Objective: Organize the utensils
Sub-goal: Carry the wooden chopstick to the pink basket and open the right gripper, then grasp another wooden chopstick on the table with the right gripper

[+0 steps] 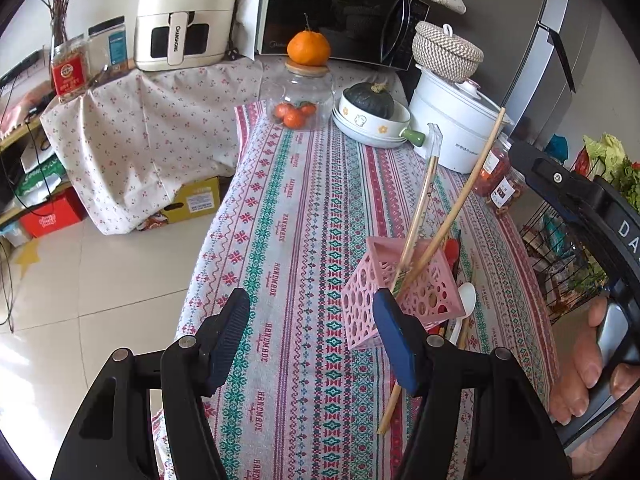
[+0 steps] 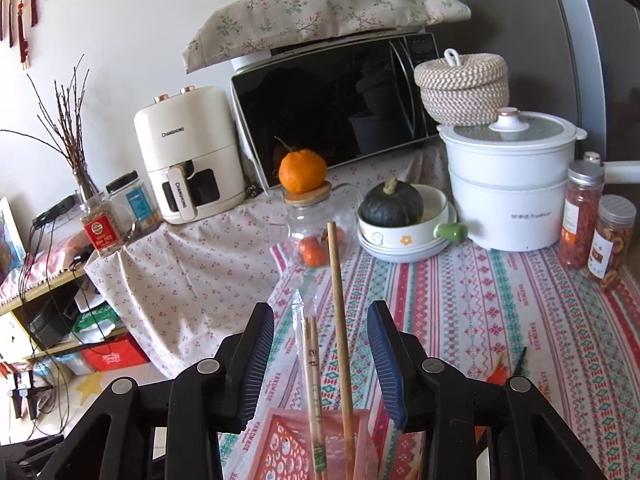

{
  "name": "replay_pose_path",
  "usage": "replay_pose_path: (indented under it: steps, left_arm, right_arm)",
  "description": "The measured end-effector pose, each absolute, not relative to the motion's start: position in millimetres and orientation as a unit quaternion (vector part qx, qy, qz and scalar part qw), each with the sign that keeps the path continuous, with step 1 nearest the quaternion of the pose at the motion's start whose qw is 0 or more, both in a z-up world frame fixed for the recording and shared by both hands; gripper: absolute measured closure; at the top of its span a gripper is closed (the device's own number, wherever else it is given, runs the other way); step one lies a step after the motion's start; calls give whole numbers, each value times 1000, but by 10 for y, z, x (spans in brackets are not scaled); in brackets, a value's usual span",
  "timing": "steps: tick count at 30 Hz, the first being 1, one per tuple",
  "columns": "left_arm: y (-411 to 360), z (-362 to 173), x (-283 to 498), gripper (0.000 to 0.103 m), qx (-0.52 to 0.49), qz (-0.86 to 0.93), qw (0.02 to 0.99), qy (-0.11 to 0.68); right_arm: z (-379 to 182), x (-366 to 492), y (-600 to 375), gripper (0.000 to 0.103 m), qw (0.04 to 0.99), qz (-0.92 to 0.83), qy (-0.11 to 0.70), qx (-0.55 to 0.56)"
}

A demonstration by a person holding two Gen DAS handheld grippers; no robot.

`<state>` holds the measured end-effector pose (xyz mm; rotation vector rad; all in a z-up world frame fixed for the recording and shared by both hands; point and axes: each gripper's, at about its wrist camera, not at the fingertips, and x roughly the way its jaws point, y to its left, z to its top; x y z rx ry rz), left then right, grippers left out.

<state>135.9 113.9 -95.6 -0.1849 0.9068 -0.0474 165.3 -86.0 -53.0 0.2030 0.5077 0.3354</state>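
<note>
A pink perforated holder (image 1: 400, 292) (image 2: 304, 444) stands on the patterned tablecloth (image 1: 304, 208). Leaning in it are a bare wooden chopstick (image 1: 464, 200) (image 2: 340, 320) and a pair of chopsticks in a clear sleeve (image 1: 420, 204) (image 2: 312, 360). My left gripper (image 1: 312, 300) is open just left of the holder, its right finger beside the holder's corner. My right gripper (image 2: 320, 312) is open above the holder; both sticks rise between its jaws, untouched. A white spoon (image 1: 466, 300), a red utensil (image 1: 452, 250) and a loose chopstick (image 1: 390, 408) lie by the holder.
Further back stand a glass jar of tangerines (image 1: 298, 104) topped by an orange (image 1: 308, 48), a bowl with a green squash (image 1: 372, 116), a white electric pot (image 1: 452, 128) and two snack jars (image 2: 600, 228). The table's left edge drops to a tiled floor (image 1: 100, 280).
</note>
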Motion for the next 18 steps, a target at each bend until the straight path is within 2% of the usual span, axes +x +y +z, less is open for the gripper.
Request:
replay_pose_path:
  steps: [6,12,18]
  left_arm:
    - [986,-938,1339,36,-83,-38,893,440]
    - [730,-917,1313,36,-70,-66,888,449]
    - [411,-932,1264,36,-47,-99,880,462]
  right_arm:
    - [-491,1598,-1362,46,930,148,314,120]
    - [-729,1656,-1918,45,900,82,398,158]
    - [-1231,1790,-2220,44,849,45,500,165]
